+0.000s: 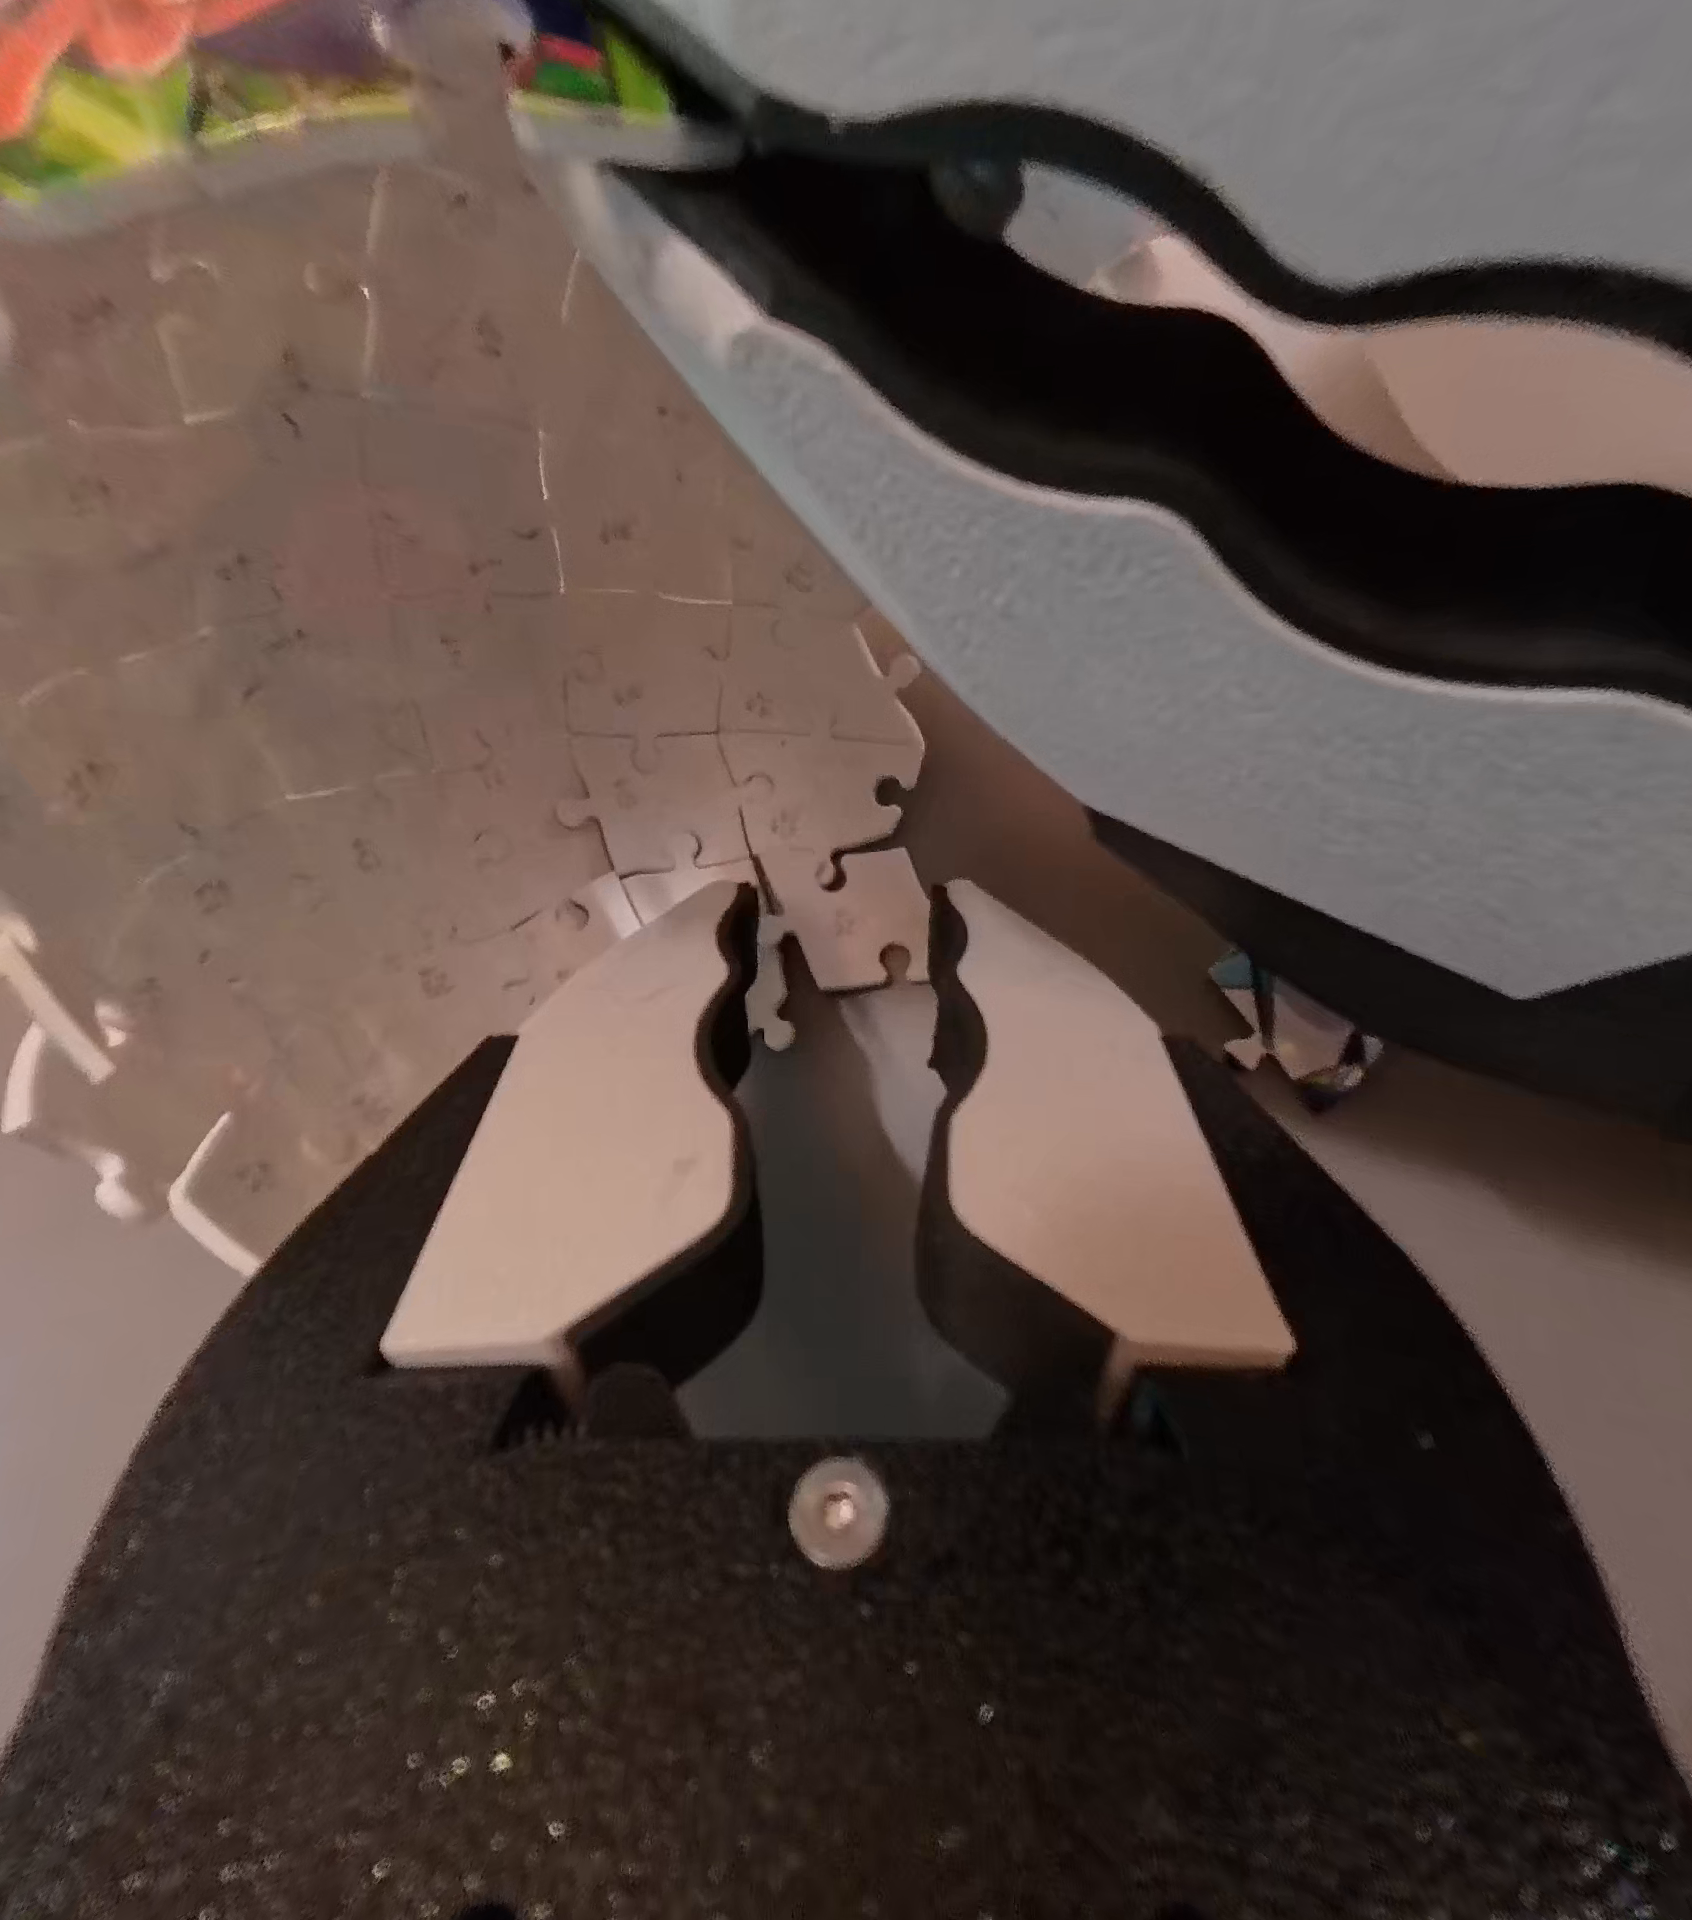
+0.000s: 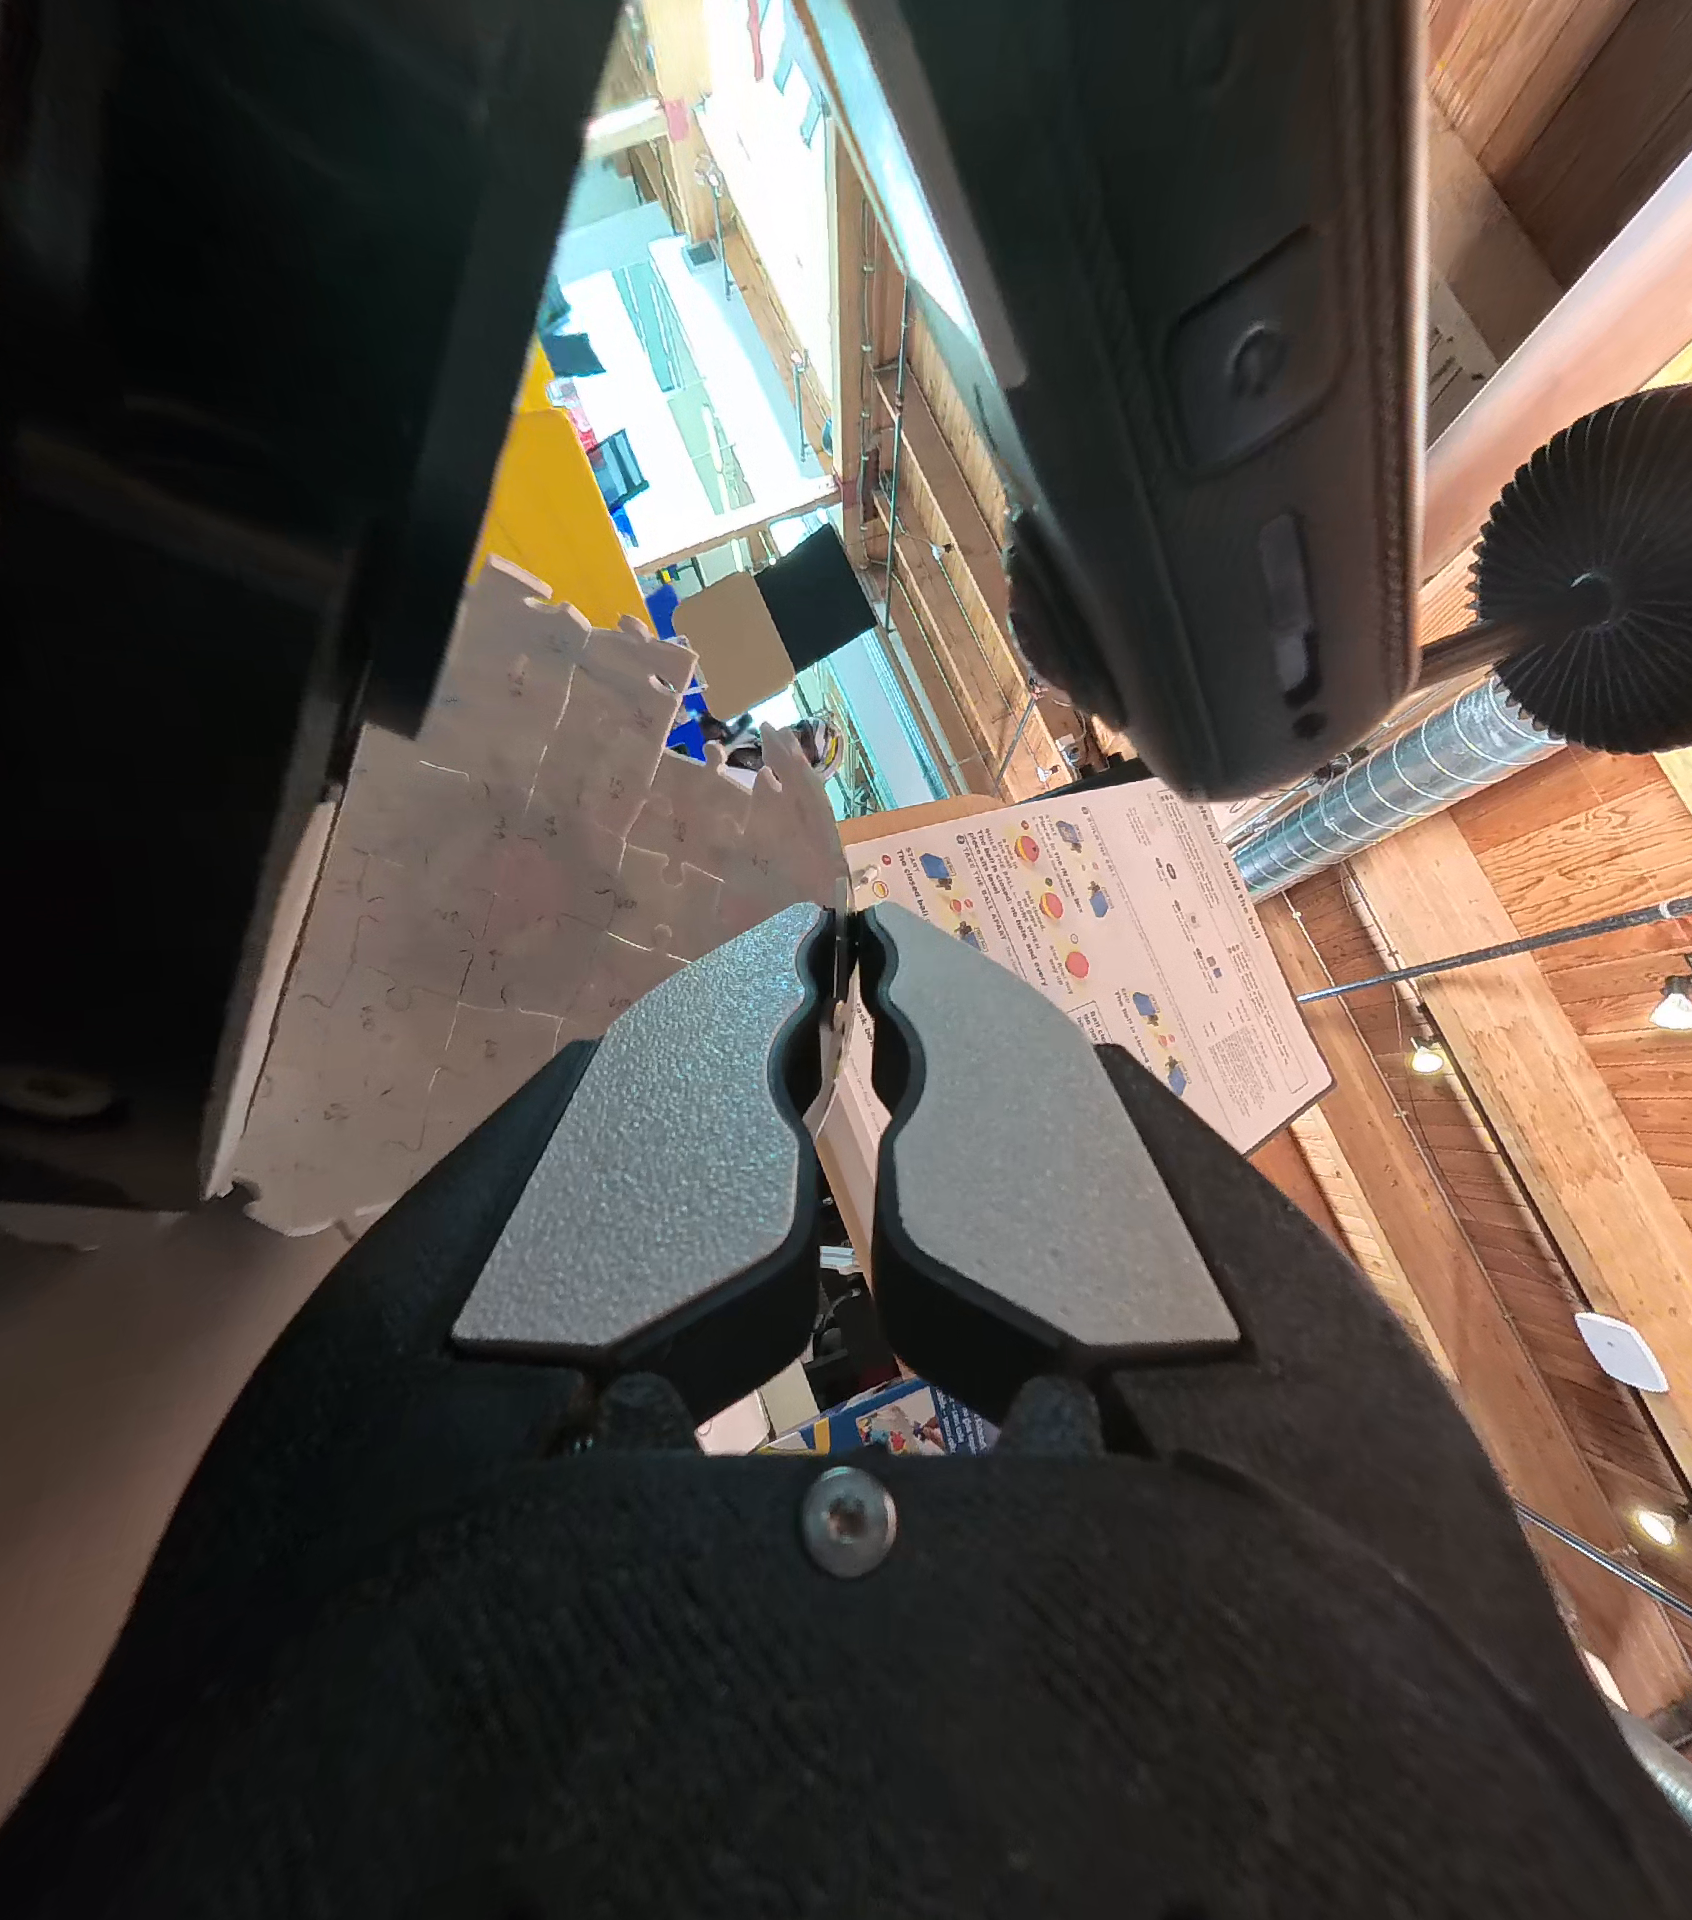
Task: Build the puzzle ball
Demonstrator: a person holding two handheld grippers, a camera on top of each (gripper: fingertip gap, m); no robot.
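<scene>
puzzle shell (image 1: 322, 623) ahead-left of left tongs (image 1: 847, 935) | other tongs (image 1: 1237, 623) upper right

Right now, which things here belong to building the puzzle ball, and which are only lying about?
Job: shell, piece in right claw, left claw on the shell's edge, instruction sheet.
Lying about: loose piece, duct.

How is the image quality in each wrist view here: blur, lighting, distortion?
Left wrist view: dim, warm light; the curved grey shell of joined puzzle pieces is smeared by blur toward the left edge, sharper near the left gripper. Right wrist view: crisp and brighter; right gripper sharp, strong wide-angle bending of the wooden ceiling beams, dark out-of-focus gripper body blocking the left.
</scene>
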